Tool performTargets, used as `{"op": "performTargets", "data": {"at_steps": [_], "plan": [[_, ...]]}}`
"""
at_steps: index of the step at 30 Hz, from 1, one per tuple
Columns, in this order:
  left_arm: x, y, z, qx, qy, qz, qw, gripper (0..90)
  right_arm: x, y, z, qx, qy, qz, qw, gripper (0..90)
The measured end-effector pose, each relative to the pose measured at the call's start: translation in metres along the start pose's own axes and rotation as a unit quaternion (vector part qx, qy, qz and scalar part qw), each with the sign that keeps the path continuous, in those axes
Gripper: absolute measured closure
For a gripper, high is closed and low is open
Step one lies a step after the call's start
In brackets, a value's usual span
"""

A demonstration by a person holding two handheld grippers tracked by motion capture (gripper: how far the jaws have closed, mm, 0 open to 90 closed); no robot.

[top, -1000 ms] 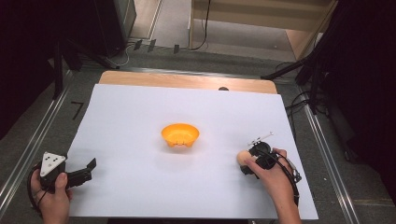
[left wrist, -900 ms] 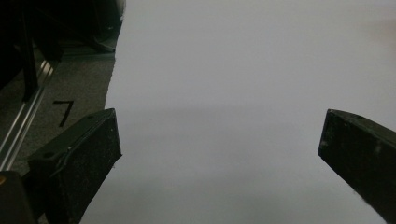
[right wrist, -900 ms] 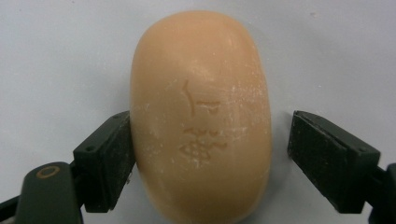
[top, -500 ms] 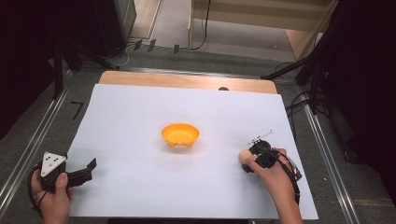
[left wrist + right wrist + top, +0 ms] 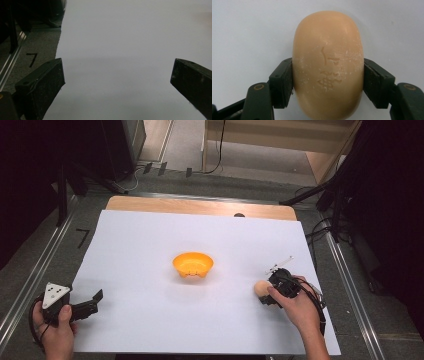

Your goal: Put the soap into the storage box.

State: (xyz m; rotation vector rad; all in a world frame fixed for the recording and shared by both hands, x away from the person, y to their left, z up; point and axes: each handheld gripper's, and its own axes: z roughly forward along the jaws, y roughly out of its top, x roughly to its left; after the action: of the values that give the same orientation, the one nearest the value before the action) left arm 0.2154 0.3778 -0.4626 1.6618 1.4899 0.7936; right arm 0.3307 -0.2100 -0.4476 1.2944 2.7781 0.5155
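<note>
Gripping a tan soap bar (image 5: 328,65), stamped mark unreadable: right gripper (image 5: 328,82).

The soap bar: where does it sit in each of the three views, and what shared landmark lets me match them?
High view: the soap bar lies at lower right on the white sheet, held at the tip of the right tool.
Right gripper view: it sits at the centre, clamped between both black jaws.
Left gripper view: I cannot find it there; the open left tool faces bare sheet.
Shared landmark: the white sheet.
</note>
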Motion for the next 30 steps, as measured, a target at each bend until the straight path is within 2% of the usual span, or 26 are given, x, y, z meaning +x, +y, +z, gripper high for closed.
{"op": "performTargets", "data": {"at_steps": [1,2,6,8,9,19,22,25,27,30], "plan": [[0.0,0.0,0.0,0.0,0.0,0.0,1.0,0.0,0.0,0.0,0.0,0.0,0.0,0.0,1.0,32.9],[0.0,0.0,0.0,0.001,0.0,0.001,1.0,0.0,0.003,0.005,-0.001,0.005,-0.008,-0.018,0.9998,32.9],[0.0,0.0,0.0,0.001,0.001,0.001,1.0,0.0,0.009,0.017,-0.004,0.005,-0.016,-0.051,0.9986,32.9],[0.0,0.0,0.0,0.001,0.001,0.001,1.0,0.0,0.011,0.02,-0.005,0.006,-0.018,-0.057,0.9982,32.8],[-0.001,0.0,0.0,0.0,0.001,0.001,1.0,0.0,0.012,0.026,-0.008,0.003,-0.019,-0.07,0.9974,32.9],[0.0,0.0,0.001,0.002,0.002,0.0,1.0,0.0,0.018,0.051,-0.02,-0.007,-0.014,-0.108,0.9941,32.8],[-0.001,0.0,0.0,0.005,0.006,0.007,0.9999,0.0,0.018,0.056,-0.02,-0.005,-0.013,-0.122,0.9925,32.8],[-0.001,0.0,0.001,0.005,0.005,0.005,1.0,0.0,0.02,0.064,-0.02,-0.001,-0.013,-0.132,0.9911,32.8],[-0.001,0.0,0.001,0.005,0.005,0.004,1.0,0.0,0.022,0.073,-0.023,-0.007,-0.008,-0.144,0.9895,32.9],[0.0,0.0,0.0,0.001,0.002,-0.001,1.0,0.0,0.024,0.081,-0.026,-0.014,-0.005,-0.146,0.9891,32.9]]}}
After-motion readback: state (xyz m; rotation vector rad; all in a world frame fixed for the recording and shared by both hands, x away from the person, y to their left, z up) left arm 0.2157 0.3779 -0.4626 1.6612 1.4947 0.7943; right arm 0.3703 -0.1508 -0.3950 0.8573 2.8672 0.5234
